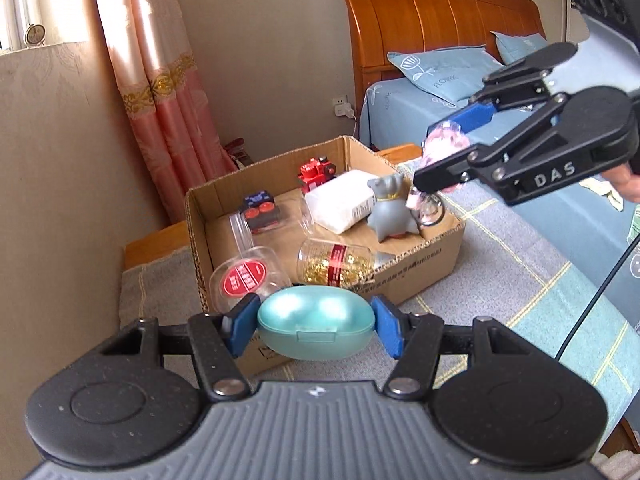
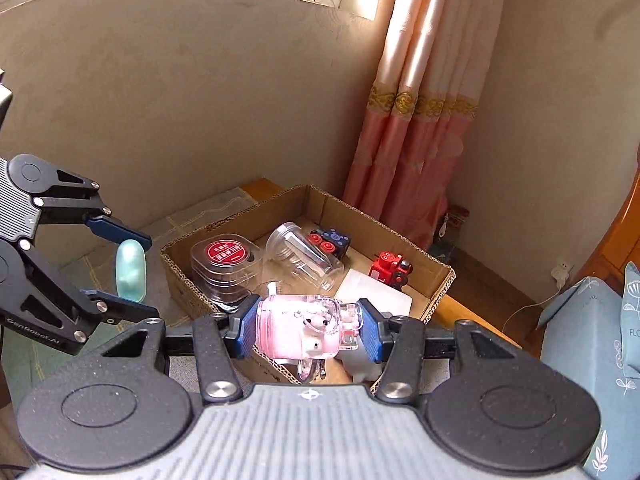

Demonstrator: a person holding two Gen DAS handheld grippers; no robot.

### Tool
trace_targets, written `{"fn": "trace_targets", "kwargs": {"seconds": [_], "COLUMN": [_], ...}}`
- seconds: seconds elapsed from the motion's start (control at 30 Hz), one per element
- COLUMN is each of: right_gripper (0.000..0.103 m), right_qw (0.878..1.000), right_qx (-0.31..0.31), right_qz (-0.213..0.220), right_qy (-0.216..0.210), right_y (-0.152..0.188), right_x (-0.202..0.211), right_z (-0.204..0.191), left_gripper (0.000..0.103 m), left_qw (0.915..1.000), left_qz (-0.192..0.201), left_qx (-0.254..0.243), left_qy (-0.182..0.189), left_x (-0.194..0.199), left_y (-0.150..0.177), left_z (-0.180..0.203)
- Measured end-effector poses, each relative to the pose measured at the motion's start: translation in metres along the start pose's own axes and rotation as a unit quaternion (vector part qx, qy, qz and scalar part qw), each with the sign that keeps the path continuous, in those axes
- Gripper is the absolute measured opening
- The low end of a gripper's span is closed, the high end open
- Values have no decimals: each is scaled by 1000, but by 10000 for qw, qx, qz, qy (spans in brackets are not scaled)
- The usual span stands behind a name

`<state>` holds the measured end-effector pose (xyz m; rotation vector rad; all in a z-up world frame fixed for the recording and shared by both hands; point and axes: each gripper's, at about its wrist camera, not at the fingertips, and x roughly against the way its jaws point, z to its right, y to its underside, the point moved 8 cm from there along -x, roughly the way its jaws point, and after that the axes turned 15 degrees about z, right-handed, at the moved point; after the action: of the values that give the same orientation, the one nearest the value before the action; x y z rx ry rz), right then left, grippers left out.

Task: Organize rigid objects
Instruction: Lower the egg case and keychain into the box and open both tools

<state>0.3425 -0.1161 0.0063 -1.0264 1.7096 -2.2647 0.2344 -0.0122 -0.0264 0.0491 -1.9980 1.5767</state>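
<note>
My left gripper (image 1: 316, 326) is shut on a teal egg-shaped case (image 1: 316, 322), held just above the near edge of an open cardboard box (image 1: 416, 268); it also shows in the right wrist view (image 2: 130, 276). My right gripper (image 2: 308, 328) is shut on a clear pink toy with a key ring (image 2: 304, 328), held over the box's right side (image 1: 444, 136). The box holds a red toy train (image 1: 316, 172), a blue toy car (image 1: 260, 210), a white box (image 1: 344, 200), a grey figurine (image 1: 390, 208), a red-lidded clear container (image 1: 244, 280) and a jar of gold pieces (image 1: 336, 266).
The box stands on a grey plaid blanket (image 1: 500, 280) on a bed. A wooden headboard (image 1: 420, 12) and blue pillows (image 1: 444, 68) are behind. A beige wall (image 1: 60, 160) and pink curtain (image 1: 160, 80) are to the left. A clear empty jar (image 2: 304, 254) lies in the box.
</note>
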Motion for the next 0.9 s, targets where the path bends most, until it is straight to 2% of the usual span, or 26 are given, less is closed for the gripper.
{"fn": "trace_targets", "kwargs": {"seconds": [0.23, 0.27, 0.3, 0.37, 0.57, 0.9], "right_gripper": [57, 65, 80, 96, 103, 103], "right_qw": [9989, 9986, 9981, 9972, 9919, 9865], "right_qx": [-355, -401, -461, -600, -1096, -1384], "right_qz": [-164, -164, -130, 5, -58, -87], "right_qy": [271, 315, 381, 454, 632, 873], "right_y": [16, 17, 17, 16, 24, 38], "right_x": [-27, -27, -26, -20, 1, 31], "right_z": [8, 9, 11, 15, 26, 21], "left_gripper": [61, 61, 61, 61, 61, 61], "left_qw": [9999, 9999, 9998, 9998, 9999, 9987], "left_qz": [134, 135, 135, 145, 71, -405], "left_qx": [-52, -60, -76, -83, 30, 294], "left_qy": [-66, -77, -89, -99, -98, -22], "left_x": [-23, -27, -30, -36, -63, -120], "left_y": [-31, -35, -38, -44, -57, -42], "left_z": [-13, -14, -16, -17, -19, -7]}}
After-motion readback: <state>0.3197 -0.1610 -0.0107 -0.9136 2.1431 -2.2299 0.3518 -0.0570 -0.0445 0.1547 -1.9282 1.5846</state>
